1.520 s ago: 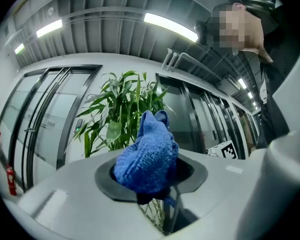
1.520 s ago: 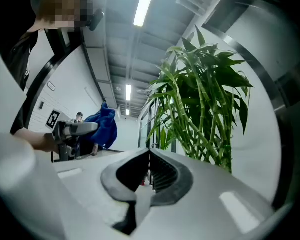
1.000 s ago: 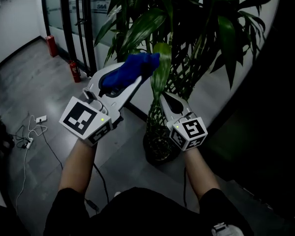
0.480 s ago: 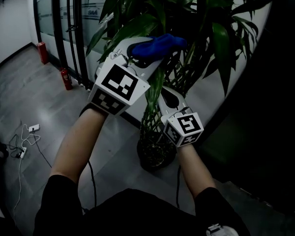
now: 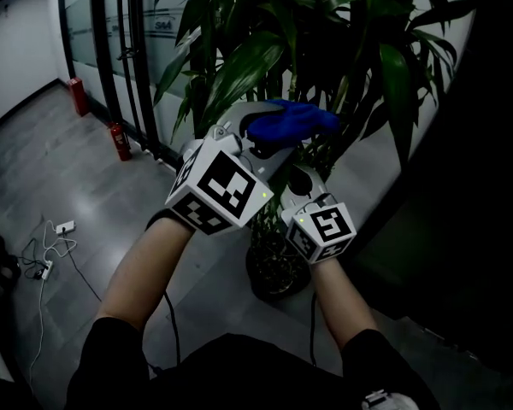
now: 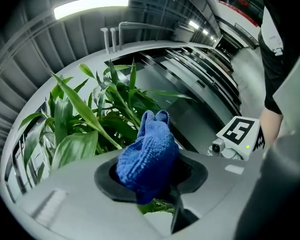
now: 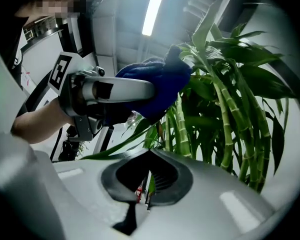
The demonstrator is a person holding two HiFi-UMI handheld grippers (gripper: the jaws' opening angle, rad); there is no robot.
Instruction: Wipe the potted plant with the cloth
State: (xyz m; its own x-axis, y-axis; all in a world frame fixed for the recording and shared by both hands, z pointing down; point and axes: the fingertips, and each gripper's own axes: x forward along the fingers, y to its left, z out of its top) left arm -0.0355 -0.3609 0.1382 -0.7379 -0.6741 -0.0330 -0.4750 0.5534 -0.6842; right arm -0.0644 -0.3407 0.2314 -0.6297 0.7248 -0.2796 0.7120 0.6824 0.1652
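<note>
The potted plant [image 5: 325, 49] has long green leaves and bamboo-like stems [image 7: 230, 124], with its dark pot [image 5: 278, 273] on the floor below my hands. My left gripper [image 5: 269, 139] is shut on a blue knitted cloth [image 5: 292, 118], which bulges out between the jaws [image 6: 147, 154]. The cloth rests over a long leaf [image 5: 244, 67] among the foliage. Just below it my right gripper [image 5: 292, 176] is shut on a thin leaf [image 7: 149, 183], seen edge-on between its jaws. In the right gripper view the left gripper [image 7: 110, 91] and cloth [image 7: 157, 81] hover just above.
Grey tiled floor spreads to the left, with a power strip and cables [image 5: 47, 246] on it. Two red fire extinguishers [image 5: 116, 139] stand by a glass partition [image 5: 128, 32]. A dark wall edge [image 5: 496, 186] closes off the right side.
My left gripper rose and swung right with the cloth, from left of the leaf to over the foliage above the right gripper. The right gripper stayed nearly still on its leaf.
</note>
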